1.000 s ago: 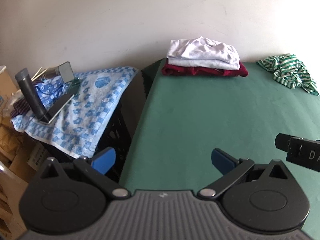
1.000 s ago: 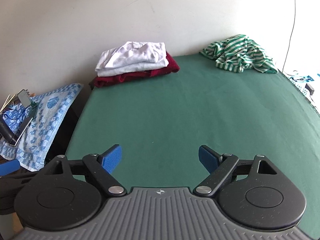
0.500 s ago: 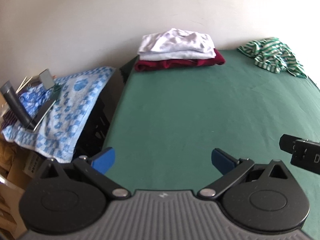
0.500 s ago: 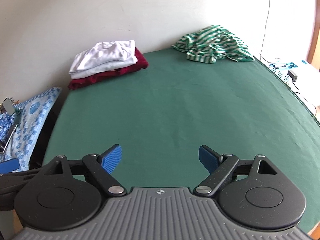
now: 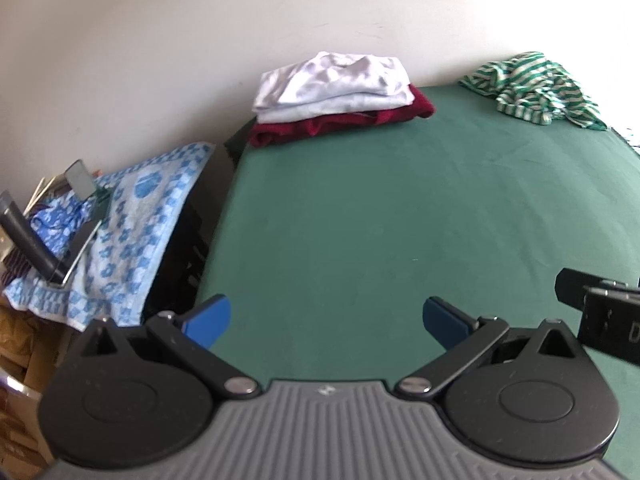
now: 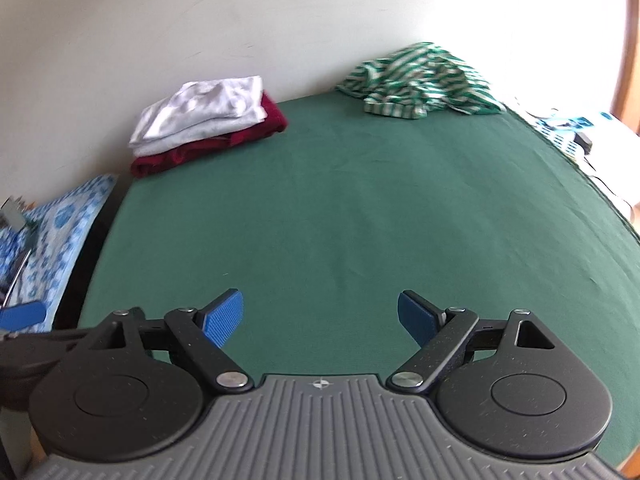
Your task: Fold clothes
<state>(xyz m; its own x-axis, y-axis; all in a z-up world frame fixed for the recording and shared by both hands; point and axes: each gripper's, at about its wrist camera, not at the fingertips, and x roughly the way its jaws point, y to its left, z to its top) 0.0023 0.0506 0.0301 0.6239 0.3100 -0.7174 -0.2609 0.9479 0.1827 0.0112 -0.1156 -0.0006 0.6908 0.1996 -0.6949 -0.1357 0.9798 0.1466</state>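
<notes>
A crumpled green-and-white striped garment [image 5: 532, 90] [image 6: 420, 80] lies at the far right of the green table [image 5: 400, 220] [image 6: 340, 220], by the wall. A folded stack [image 5: 336, 96] [image 6: 204, 124] of white and grey clothes on a dark red one sits at the far left of the table. My left gripper [image 5: 326, 320] is open and empty above the table's near left corner. My right gripper [image 6: 320, 316] is open and empty above the near edge, far from both piles. Part of the right gripper's body [image 5: 600, 312] shows at the right of the left wrist view.
A blue-and-white patterned towel [image 5: 132, 216] [image 6: 56, 232] covers a black crate left of the table, with a dark bottle [image 5: 28, 240] and small items on it. Cardboard boxes [image 5: 20, 360] stand below. A white wall runs behind. Blue-white items [image 6: 568, 132] lie past the table's right edge.
Both views have swung to the right: the folded stack and striped garment shifted left in the right wrist view. Both grippers stay open and empty.
</notes>
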